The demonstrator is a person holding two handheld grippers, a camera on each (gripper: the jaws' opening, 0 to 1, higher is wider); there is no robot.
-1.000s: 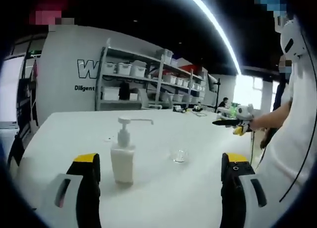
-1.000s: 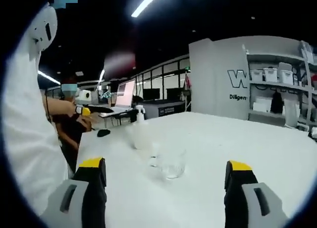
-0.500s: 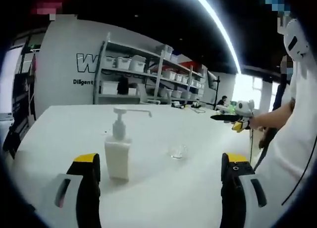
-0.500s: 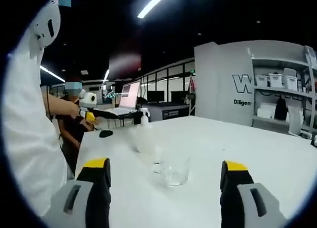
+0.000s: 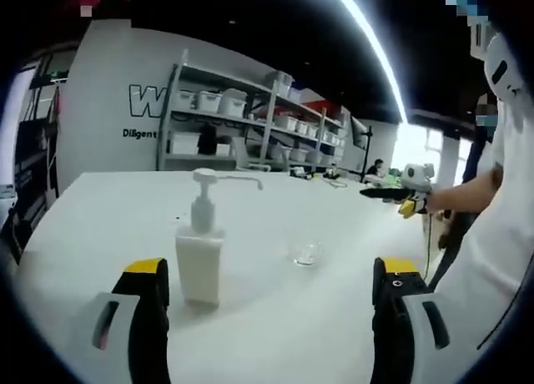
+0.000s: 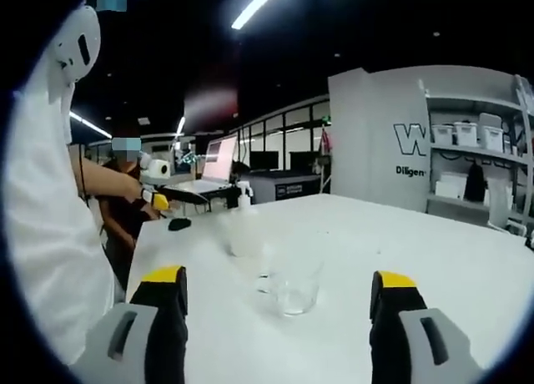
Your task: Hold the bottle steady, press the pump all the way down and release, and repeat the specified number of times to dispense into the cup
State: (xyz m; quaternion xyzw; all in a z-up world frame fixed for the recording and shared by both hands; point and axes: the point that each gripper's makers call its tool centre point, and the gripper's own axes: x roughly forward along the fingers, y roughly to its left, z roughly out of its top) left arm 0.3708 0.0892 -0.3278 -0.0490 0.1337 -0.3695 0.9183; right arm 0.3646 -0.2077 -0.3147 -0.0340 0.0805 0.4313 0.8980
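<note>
Left tool (image 5: 271,317) wide apart, bottle (image 5: 200,263) ahead, untouched.

Bright overhead strip light (image 5: 367,46), glare-washed white table (image 5: 275,317) (soft focus, fisheye-bent edges).

Tabletop (image 5: 334,317) bare between left tongs (image 5: 271,271) and pump bottle (image 5: 199,263); glass cup (image 5: 306,252) well right of bottle, gap between passable. Right tongs (image 6: 279,284): cup (image 6: 288,290) dead ahead, bottle (image 6: 244,232) behind it.
</note>
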